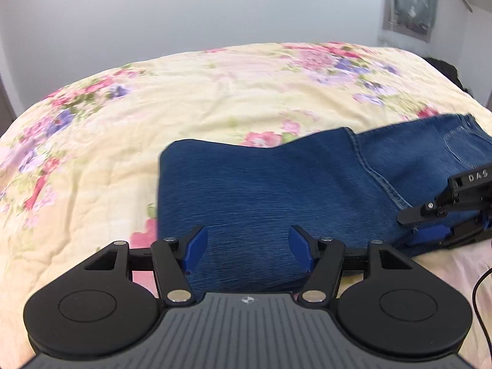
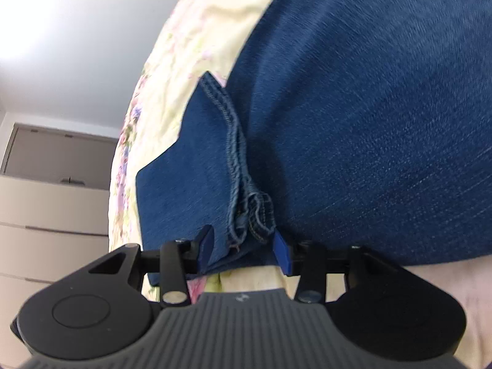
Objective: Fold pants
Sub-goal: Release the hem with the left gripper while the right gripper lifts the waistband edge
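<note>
**Spotter:** Where are the pants (image 1: 261,184)?

**Me:** They're lying folded on the floral bedspread (image 1: 184,92), filling the lower centre of the left view. My left gripper (image 1: 247,250) is standing wide apart, holding nothing. My right gripper (image 2: 244,247) is straddling the hem (image 2: 243,215), pads parted, not pinching.

**Spotter:** Handling?

**Me:** I'm expecting soft, weighty denim; I'm favouring the thick stitched edges.

2 wrist fisheyes, both angled down over bed

L cam: behind left gripper (image 1: 247,246), looks across pants (image 1: 276,184) and quilt (image 1: 123,123). R cam: rolled, close over same pants (image 2: 369,123).
</note>
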{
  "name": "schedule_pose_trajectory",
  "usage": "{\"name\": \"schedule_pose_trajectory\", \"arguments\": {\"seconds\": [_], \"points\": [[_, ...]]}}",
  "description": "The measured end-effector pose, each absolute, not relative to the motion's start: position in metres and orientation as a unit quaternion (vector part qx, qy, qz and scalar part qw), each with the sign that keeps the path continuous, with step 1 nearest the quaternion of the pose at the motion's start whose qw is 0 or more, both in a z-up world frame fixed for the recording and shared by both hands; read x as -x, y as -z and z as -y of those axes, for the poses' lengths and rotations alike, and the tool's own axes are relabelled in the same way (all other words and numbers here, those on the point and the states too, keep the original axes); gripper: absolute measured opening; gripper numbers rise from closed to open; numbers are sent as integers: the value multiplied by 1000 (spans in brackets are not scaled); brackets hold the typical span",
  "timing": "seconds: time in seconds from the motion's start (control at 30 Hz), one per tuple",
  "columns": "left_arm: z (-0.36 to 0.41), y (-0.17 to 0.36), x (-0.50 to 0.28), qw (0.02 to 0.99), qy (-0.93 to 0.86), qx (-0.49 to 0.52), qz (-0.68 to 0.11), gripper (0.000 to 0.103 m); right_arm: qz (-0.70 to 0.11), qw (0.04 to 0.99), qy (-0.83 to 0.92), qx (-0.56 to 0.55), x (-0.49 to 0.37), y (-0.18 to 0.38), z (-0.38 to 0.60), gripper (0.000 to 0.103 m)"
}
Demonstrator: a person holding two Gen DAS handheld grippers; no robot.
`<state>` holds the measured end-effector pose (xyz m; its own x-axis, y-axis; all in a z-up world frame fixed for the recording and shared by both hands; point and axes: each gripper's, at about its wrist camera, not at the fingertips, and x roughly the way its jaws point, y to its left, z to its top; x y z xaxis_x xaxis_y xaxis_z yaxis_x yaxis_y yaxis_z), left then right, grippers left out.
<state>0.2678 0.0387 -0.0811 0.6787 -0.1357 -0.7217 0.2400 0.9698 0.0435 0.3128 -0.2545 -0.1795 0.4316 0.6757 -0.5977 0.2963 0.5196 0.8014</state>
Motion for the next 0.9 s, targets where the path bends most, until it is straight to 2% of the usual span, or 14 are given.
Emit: {"name": "schedule_pose_trajectory", "arguments": {"seconds": [0.23,0.5,0.6,0.63,0.67,0.77,0.9], "points": [[-65,78,-264,920,87,-40,-379,72,-512,679,-101,-517,-307,193,251,29],[-75,69,-255,924,84,-29,-372,72,-485,654,-74,-575,-286,203,239,32],[-75,62,-252,927,84,-33,-364,72,-476,656,-67,-581,-288,200,233,29],[-75,60,-251,928,83,-36,-361,72,-472,665,-69,-575,-289,195,231,20],[-76,58,-251,929,83,-38,-359,72,-467,678,-74,-563,-291,187,228,18],[-81,55,-250,931,70,-35,-358,70,-456,717,-88,-519,-297,157,220,12],[-95,47,-247,932,39,-5,-360,64,-437,790,-123,-413,-315,86,202,8]]}}
